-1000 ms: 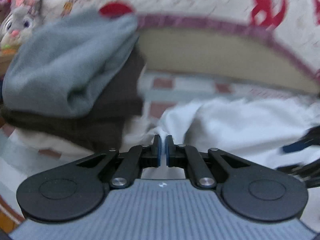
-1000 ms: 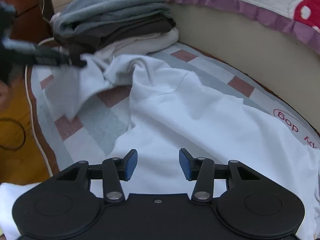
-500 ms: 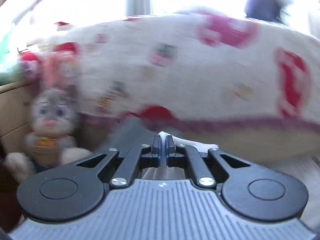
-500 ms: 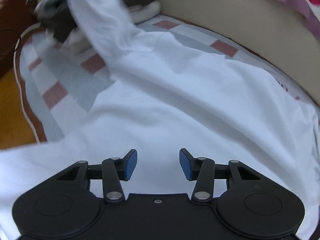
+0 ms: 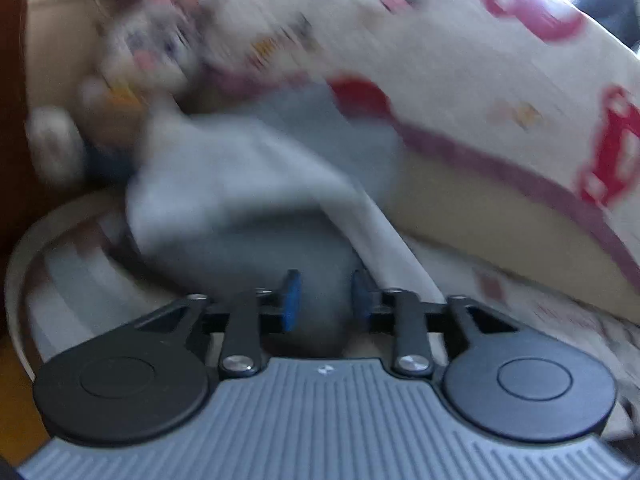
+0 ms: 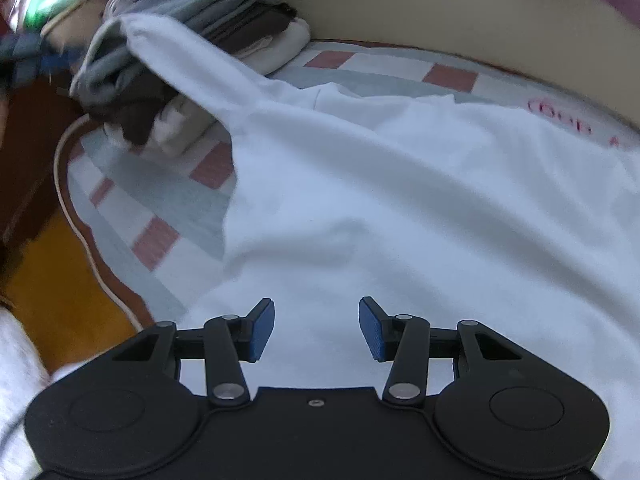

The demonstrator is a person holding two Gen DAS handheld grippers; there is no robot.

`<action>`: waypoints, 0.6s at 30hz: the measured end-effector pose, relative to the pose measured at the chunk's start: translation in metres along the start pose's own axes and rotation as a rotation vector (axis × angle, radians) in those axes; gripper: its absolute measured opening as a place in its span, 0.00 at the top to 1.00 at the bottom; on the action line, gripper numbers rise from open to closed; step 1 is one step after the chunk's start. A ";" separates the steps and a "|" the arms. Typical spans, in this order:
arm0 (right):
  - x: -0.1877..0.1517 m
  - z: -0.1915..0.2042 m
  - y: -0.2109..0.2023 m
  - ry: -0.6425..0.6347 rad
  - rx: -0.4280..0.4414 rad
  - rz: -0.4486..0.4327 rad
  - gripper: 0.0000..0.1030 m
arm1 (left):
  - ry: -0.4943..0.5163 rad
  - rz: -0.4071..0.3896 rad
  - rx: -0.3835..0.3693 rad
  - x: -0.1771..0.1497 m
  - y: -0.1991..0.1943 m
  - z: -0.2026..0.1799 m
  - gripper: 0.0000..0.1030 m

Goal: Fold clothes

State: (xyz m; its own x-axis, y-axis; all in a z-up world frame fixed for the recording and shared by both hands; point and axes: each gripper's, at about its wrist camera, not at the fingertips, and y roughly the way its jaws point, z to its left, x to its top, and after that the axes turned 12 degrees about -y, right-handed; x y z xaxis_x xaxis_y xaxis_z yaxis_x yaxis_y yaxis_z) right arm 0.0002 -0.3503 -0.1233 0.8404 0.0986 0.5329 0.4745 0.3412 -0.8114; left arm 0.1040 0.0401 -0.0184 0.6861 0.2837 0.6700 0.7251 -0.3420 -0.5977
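My left gripper (image 5: pixel 324 294), clamped a second ago, now stands with jaws apart: sleeve released onto the folded pile (image 6: pixel 240 20). The white shirt (image 6: pixel 400 200) lies on the bed; right gripper (image 6: pixel 316 328) hovers, jaws apart.

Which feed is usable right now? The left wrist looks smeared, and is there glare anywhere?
Left wrist view: heavy motion blur smears the white garment and patterned quilt, with blown-out glare at top right; only the left gripper, jaws apart, reads clearly. Right wrist view: mostly sharp and evenly lit on the white shirt and open right gripper; the folded stack is slightly soft, with fisheye bending at the edges.
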 end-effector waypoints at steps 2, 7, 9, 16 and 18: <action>-0.001 0.006 0.002 0.060 0.116 0.038 0.49 | 0.026 0.092 -0.040 -0.024 0.001 -0.008 0.60; 0.003 0.056 0.007 -0.048 0.257 0.116 0.49 | 0.108 0.318 -0.114 -0.074 0.009 -0.032 0.53; 0.006 0.081 0.008 -0.143 0.299 0.162 0.48 | 0.141 0.409 -0.143 -0.094 0.012 -0.041 0.53; 0.004 0.160 0.011 -0.537 0.345 0.290 0.32 | 0.126 0.429 -0.097 -0.089 0.018 -0.024 0.53; -0.002 0.166 0.013 -0.634 0.299 0.265 0.40 | 0.101 0.440 -0.127 -0.085 0.020 -0.020 0.53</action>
State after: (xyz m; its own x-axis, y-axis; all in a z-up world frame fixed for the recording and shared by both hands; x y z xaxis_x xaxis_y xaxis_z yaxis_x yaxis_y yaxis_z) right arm -0.0388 -0.1913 -0.0948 0.5617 0.7020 0.4378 0.1097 0.4614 -0.8804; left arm 0.0587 -0.0084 -0.0789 0.9130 0.0010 0.4079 0.3491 -0.5191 -0.7801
